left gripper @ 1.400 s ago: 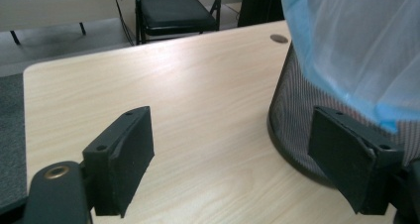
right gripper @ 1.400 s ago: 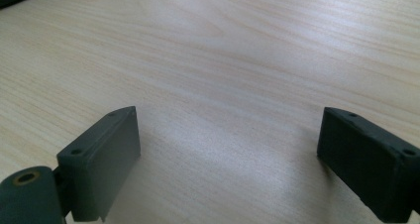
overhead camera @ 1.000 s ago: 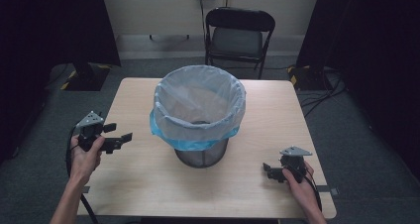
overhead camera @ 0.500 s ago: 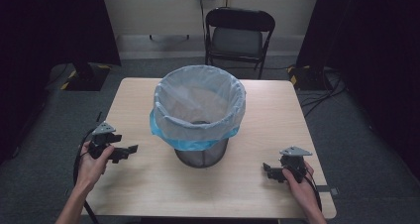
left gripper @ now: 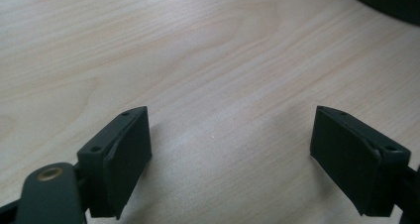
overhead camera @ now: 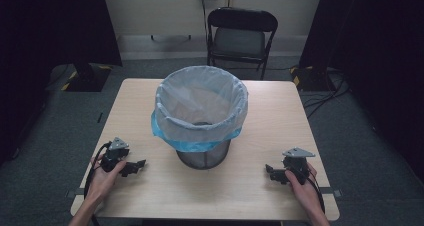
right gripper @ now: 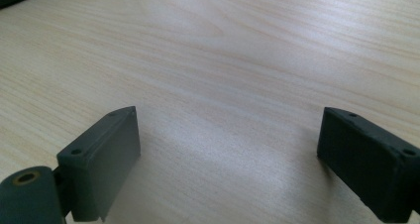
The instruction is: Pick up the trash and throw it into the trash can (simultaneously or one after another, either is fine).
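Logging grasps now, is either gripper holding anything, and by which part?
Nothing is held. The left gripper and right gripper both stand open over bare light wooden table.

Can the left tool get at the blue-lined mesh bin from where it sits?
Probably yes: the left tool rests open on bare wooden table, nothing lying between it and the bin.
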{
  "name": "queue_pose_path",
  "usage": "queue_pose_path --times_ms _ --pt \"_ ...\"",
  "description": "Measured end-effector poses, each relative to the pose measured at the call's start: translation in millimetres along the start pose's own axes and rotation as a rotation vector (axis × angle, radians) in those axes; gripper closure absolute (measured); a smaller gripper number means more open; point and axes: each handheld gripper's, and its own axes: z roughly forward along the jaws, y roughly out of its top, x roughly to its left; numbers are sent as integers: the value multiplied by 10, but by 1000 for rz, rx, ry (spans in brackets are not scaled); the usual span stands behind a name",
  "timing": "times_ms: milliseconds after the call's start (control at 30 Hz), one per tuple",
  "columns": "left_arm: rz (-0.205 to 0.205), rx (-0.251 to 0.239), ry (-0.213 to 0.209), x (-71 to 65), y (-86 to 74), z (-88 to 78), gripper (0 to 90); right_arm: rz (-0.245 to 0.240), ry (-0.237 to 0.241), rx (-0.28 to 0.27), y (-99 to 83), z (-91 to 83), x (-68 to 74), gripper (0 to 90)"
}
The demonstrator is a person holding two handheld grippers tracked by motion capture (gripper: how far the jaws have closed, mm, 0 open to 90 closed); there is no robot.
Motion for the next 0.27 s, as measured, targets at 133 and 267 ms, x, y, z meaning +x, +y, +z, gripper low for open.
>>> queue_pose_path --times_ms 133,267 --pt "4 -53 13 -16 -72 8 135 0 0 0 0 0 0 87" --pt "-4 -58 21 -29 -74 10 135 0 0 0 0 0 0 87"
